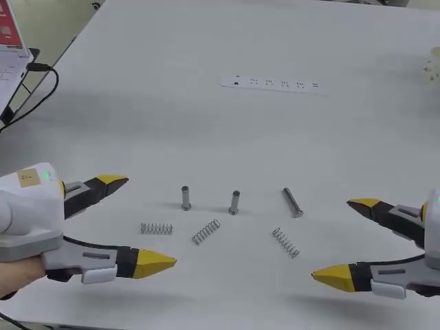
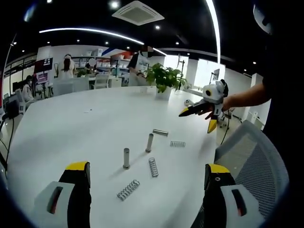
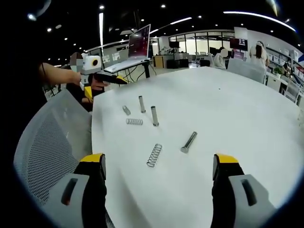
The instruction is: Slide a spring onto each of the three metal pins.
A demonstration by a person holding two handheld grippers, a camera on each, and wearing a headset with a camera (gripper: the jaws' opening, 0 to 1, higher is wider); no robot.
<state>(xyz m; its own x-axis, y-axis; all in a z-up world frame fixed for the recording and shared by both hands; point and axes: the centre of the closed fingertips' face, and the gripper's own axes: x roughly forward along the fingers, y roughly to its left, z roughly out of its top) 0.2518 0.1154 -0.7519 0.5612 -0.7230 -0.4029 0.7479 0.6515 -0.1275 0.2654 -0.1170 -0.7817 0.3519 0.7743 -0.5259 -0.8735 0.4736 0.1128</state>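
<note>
The yellow-tipped left gripper (image 1: 151, 220) and right gripper (image 1: 330, 239) are being held spread wide, empty, over the white workbench (image 1: 227, 137). Between them, three coiled steel springs (image 1: 205, 232) are lying loose. Just behind, two short metal pins (image 1: 185, 197) are standing upright and a third pin (image 1: 292, 202) is lying flat. A white power strip (image 1: 269, 83) is lying farther back.
</note>
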